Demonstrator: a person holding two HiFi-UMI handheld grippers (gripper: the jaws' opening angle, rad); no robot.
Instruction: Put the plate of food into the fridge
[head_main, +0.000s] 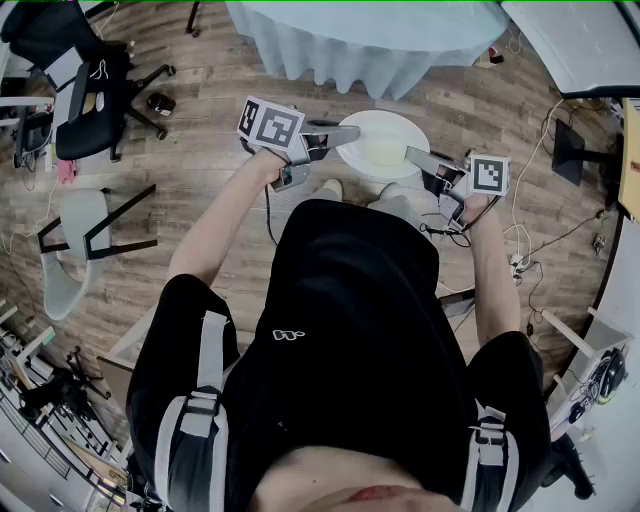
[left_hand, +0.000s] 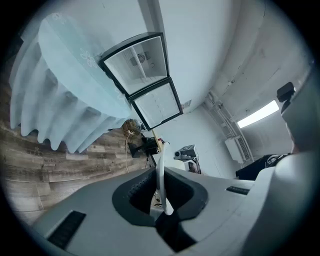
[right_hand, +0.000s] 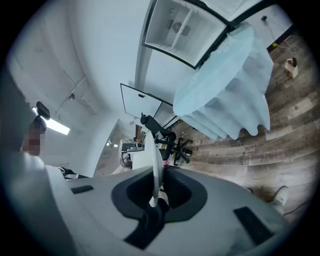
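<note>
A person stands over a wooden floor (head_main: 200, 90), holding a white plate (head_main: 385, 128) of pale food (head_main: 381, 151). The left tool (head_main: 340, 133) and right tool (head_main: 419, 157) each clamp opposite rims.

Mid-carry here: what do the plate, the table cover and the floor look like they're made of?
The plate looks ceramic, possibly melamine: white, smooth, thin rigid rim, slight sheen. The table cover is cloth: pale blue, matte, hanging in soft folds. The floor is wood or wood-look laminate: grey-brown planks with visible grain.
</note>
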